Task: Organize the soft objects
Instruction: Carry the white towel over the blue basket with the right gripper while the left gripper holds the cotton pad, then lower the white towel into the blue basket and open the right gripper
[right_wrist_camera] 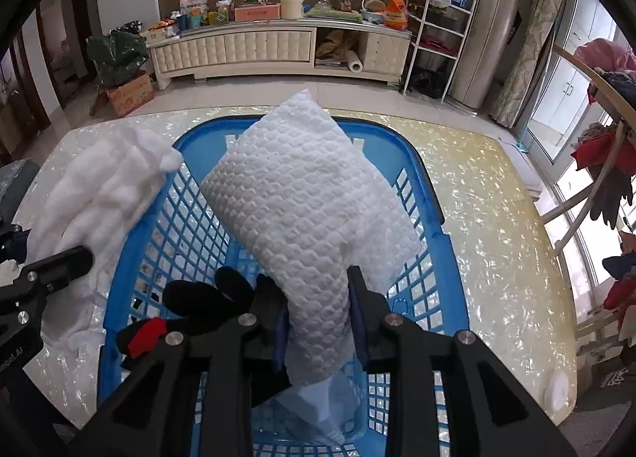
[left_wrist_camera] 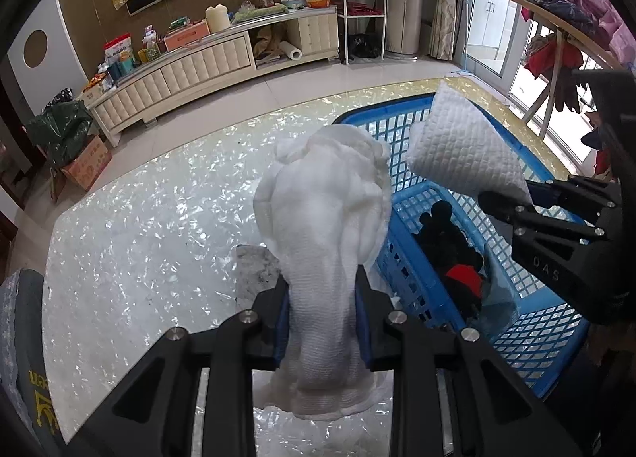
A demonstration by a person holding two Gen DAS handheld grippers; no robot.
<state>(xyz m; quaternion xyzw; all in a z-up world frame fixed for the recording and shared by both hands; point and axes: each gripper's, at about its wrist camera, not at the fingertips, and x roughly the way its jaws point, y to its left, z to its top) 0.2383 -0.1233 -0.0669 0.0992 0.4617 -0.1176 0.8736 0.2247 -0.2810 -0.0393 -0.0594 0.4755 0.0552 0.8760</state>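
My left gripper [left_wrist_camera: 322,282] is shut on a white crumpled cloth [left_wrist_camera: 326,194], held above the shiny table just left of the blue basket [left_wrist_camera: 528,341]. My right gripper [right_wrist_camera: 317,286] has a white quilted pad [right_wrist_camera: 314,186] between its pads, over the blue basket [right_wrist_camera: 425,186]; the pads still touch it. That pad [left_wrist_camera: 461,146] and the right gripper [left_wrist_camera: 505,202] also show at the right of the left wrist view. A black and red soft toy [right_wrist_camera: 190,310] lies in the basket. The crumpled cloth [right_wrist_camera: 103,186] appears at the left in the right wrist view.
The table [left_wrist_camera: 151,226] has a glossy pearl-patterned top. A thin pale sheet [right_wrist_camera: 326,409] lies in the basket's near end. A grey object [left_wrist_camera: 24,337] sits at the table's left edge. A cabinet with clutter and a white rack stand beyond; clothes hang at the right.
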